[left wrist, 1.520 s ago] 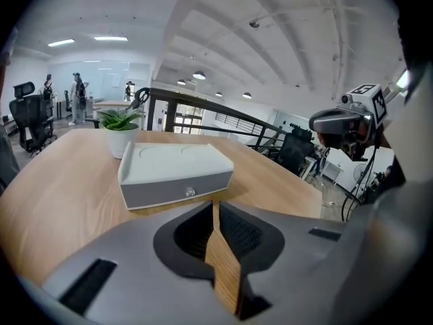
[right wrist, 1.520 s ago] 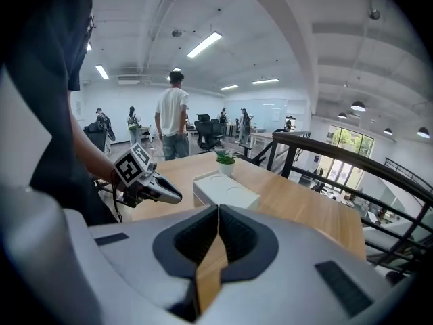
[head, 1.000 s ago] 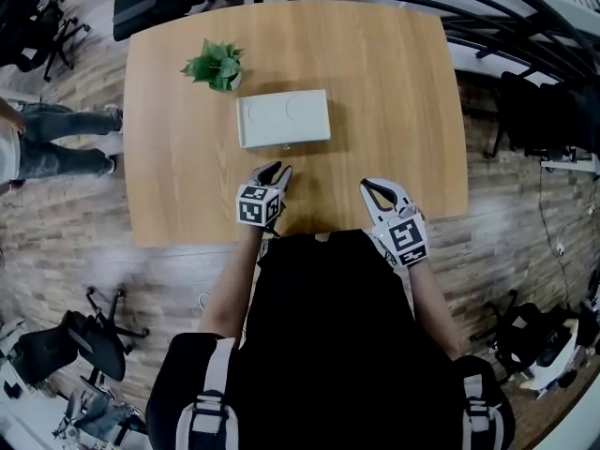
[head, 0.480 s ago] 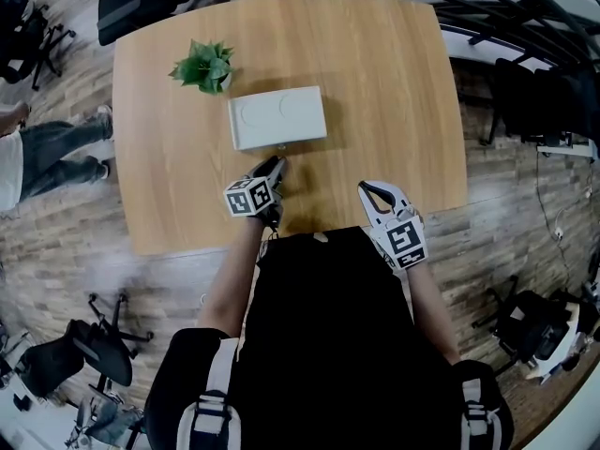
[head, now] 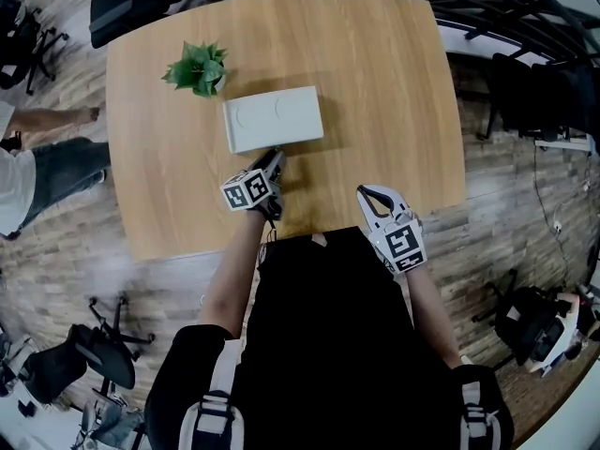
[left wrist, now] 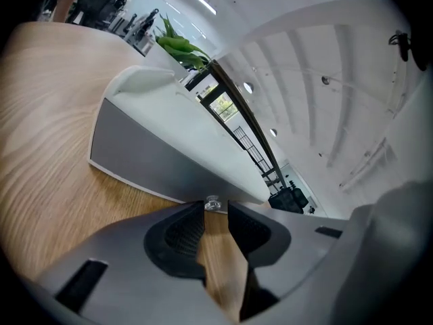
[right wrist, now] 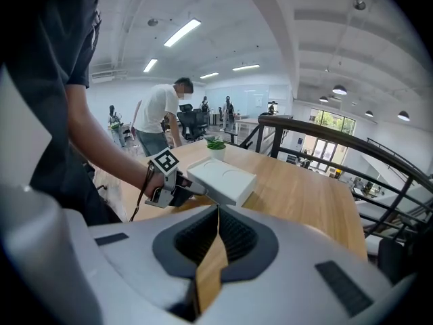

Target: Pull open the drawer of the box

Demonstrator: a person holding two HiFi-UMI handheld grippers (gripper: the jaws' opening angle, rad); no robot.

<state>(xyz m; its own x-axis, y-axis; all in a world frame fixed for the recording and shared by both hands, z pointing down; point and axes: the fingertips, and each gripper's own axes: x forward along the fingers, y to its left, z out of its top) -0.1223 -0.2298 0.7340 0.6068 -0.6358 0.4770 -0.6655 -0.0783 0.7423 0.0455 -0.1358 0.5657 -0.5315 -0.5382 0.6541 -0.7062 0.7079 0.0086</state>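
Observation:
A flat white box (head: 273,120) lies on the wooden table (head: 394,92); its grey drawer front (left wrist: 155,164) faces me. A small clear knob (left wrist: 212,202) sticks out of that front. My left gripper (head: 273,161) is at the box's front edge. In the left gripper view it (left wrist: 216,208) stands open by a narrow gap, the knob right at its fingertips, one tip on each side. My right gripper (head: 367,191) hovers shut and holds nothing near the table's front edge, to the right of the box. The right gripper view shows its jaws (right wrist: 218,210) meeting, with the box (right wrist: 223,177) beyond them.
A small potted plant (head: 195,67) stands behind the box's left end. A person (head: 37,172) stands on the floor left of the table. Office chairs (head: 131,3) and a black railing (head: 525,26) ring the table.
My left gripper has moved forward from near the table's front edge up to the box's drawer front, and its jaws have narrowed. The right gripper has barely moved.

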